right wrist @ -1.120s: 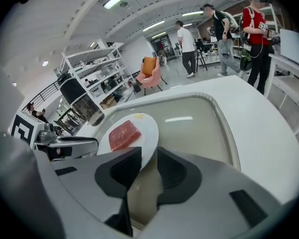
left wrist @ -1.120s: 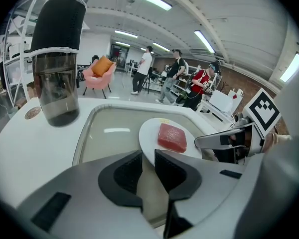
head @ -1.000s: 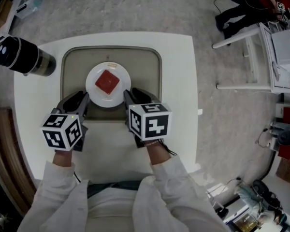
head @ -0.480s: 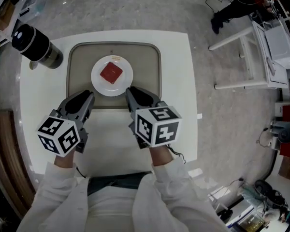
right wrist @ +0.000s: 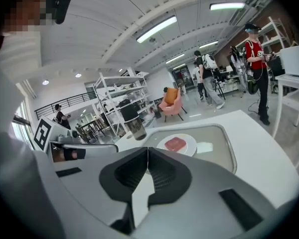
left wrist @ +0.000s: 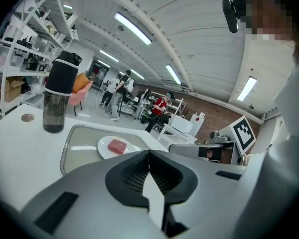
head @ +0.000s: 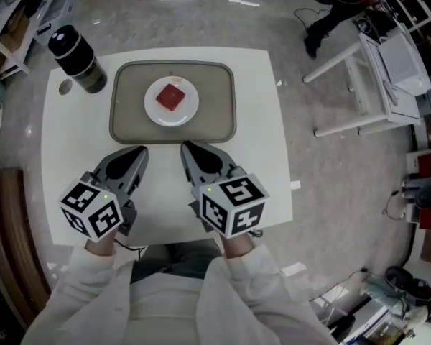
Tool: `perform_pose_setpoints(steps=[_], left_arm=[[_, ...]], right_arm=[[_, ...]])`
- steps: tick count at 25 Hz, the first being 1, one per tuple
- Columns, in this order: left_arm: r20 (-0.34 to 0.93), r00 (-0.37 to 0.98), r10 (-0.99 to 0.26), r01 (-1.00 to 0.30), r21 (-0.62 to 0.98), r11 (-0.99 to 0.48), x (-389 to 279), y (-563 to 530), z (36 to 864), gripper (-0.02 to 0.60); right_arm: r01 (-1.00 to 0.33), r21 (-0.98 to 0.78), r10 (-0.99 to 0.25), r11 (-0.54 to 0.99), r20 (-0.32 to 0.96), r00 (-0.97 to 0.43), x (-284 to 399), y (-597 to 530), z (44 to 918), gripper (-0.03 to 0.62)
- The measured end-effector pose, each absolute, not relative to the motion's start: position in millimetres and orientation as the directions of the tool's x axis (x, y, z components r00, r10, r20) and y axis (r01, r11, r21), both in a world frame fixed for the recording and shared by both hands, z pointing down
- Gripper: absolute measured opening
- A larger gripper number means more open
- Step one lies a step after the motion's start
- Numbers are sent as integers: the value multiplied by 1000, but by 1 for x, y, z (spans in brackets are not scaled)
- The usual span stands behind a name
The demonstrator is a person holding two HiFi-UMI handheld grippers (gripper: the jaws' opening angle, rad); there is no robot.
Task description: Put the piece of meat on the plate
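A red piece of meat [head: 172,97] lies on a white plate [head: 155,111] in the middle of a beige tray [head: 214,117]; both gripper views show the meat [left wrist: 117,146] [right wrist: 175,144] on the plate [left wrist: 104,148] [right wrist: 189,149] too. My left gripper [head: 139,152] is shut and empty, above the white table just short of the tray's near edge. My right gripper [head: 186,147] has just been closing with nothing between its jaws and is now shut, also near the tray's front rim. In their own views the left gripper [left wrist: 149,152] and right gripper [right wrist: 148,148] show closed tips.
A black and grey bottle [head: 77,59] stands at the table's far left corner, with a small round cap [head: 65,87] beside it. A white frame table [head: 373,70] stands on the floor to the right. People walk in the background hall.
Both grippers have drawn back from the plate toward me and risen. The right gripper's jaws went from apart to shut. The meat stays on the plate.
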State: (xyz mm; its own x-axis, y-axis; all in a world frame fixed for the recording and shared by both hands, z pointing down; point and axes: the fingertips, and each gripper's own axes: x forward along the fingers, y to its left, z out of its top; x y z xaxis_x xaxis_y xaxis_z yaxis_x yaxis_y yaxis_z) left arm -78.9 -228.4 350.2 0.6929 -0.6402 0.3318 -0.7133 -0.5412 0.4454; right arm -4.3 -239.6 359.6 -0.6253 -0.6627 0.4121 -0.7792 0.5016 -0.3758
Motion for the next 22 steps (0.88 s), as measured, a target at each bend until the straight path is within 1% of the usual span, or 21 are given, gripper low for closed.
perform_pose_setpoints(steps=[8, 15, 22], left_arm=[[313, 749, -585, -659, 443, -608, -54, -149, 330, 11], [319, 762, -564, -645, 457, -612, -47, -99, 337, 11], [326, 751, -575, -655, 481, -583, -46, -84, 339, 11]], right_arm=[[-781, -373, -686, 501, 379, -621, -15, -163, 338, 15], [-778, -368, -688, 510, 368, -625, -15, -113, 334, 15], [-756, -368, -662, 541, 368, -653, -14, -95, 335, 15]])
